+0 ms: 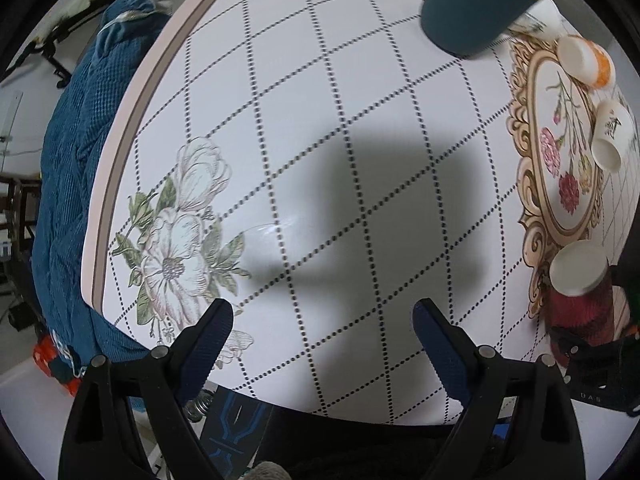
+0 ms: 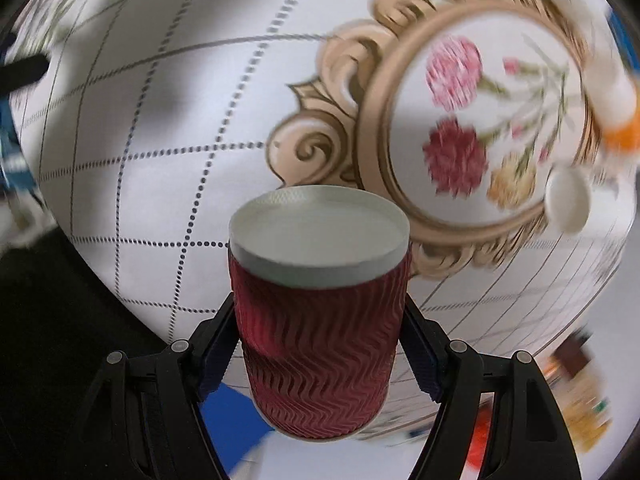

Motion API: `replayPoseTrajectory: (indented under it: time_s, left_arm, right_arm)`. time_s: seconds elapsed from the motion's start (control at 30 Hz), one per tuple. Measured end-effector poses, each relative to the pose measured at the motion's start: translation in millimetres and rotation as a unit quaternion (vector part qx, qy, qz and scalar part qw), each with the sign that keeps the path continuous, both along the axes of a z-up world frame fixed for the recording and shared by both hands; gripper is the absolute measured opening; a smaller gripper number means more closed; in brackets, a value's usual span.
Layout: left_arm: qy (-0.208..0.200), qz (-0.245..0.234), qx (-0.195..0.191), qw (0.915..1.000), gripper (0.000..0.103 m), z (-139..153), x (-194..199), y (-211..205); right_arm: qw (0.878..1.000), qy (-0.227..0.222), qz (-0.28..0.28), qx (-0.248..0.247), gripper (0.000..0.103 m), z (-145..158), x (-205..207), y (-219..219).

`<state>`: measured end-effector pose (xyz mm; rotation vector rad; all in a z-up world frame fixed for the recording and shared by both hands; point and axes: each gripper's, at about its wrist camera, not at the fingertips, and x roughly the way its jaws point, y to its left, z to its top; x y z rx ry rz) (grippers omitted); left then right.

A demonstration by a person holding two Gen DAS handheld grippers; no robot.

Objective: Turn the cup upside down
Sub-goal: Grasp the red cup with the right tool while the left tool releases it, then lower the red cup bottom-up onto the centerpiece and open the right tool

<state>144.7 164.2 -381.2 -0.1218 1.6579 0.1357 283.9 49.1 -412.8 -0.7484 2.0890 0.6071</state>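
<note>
- Currently mid-flip, I'd judge — red ribbed cup (image 2: 320, 344) is clamped in the right claw (image 2: 320, 354) and held off the desk (image 2: 140, 128), flat white end facing away from the camera. I can't tell for sure whether that end is the base or a lid.
- Right claw: jaws closed down onto the cup's sides, pads touching the ribbed sleeve both sides, slight dent on the left wall.
- Left claw (image 1: 322, 344): spread wide, holds nothing, hangs over bare desk above its own shadow.
- Left view shows the same cup at far right, near the ornate flower frame print (image 1: 560, 152).
- Remaining — finish the rotation if any is left, set the cup down rim-first, let go.
- Farther out: orange-and-white cup (image 1: 586, 60) and white cup (image 1: 612, 136) on the frame print, teal mug (image 1: 472, 8) beyond them; right view is motion-blurred.
</note>
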Motion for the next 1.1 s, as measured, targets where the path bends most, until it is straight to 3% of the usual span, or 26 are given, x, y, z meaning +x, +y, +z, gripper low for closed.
replayPoseTrajectory:
  time_s: [0.33, 0.47, 0.53, 0.6, 0.87, 0.93, 1.0, 1.1]
  left_arm:
    - [0.0, -0.031, -0.003, 0.9995, 0.092, 4.6, 9.4, -41.8]
    - [0.001, -0.039, -0.002, 0.9992, 0.092, 3.2, 9.1, -45.4]
    - [0.003, -0.041, -0.002, 0.9991, 0.092, 0.6, 10.9, -48.2]
    - [0.005, -0.045, -0.001, 0.999, 0.092, -1.2, 11.9, -50.9]
    - [0.015, -0.059, -0.001, 0.9982, 0.092, -14.0, 38.8, -73.7]
    - [0.017, -0.062, -0.001, 0.9979, 0.092, -17.1, 48.3, -82.2]
    - [0.019, -0.066, 0.001, 0.9976, 0.092, -18.9, 53.9, -89.2]
    - [0.02, -0.07, 0.003, 0.9973, 0.092, -20.4, 60.4, -99.7]
  right_arm:
    - [0.986, 0.036, -0.163, -0.006, 0.077, -9.9, 31.0, -54.8]
    - [0.982, 0.042, -0.184, -0.01, 0.078, -12.8, 35.0, -85.6]
    - [0.981, 0.044, -0.19, -0.011, 0.079, -10.0, 25.2, -81.0]
    - [0.981, 0.039, -0.192, -0.007, 0.089, -7.8, 30.9, -82.8]
    - [0.977, 0.012, -0.213, 0.007, 0.089, -6.1, 55.0, -88.0]
    - [0.978, 0.001, -0.207, 0.007, 0.087, -10.5, 56.0, -87.1]
    - [0.977, 0.0, -0.211, 0.009, 0.072, -13.2, 56.6, -85.8]
    - [0.975, -0.01, -0.223, 0.02, 0.072, -15.2, 45.5, -90.5]
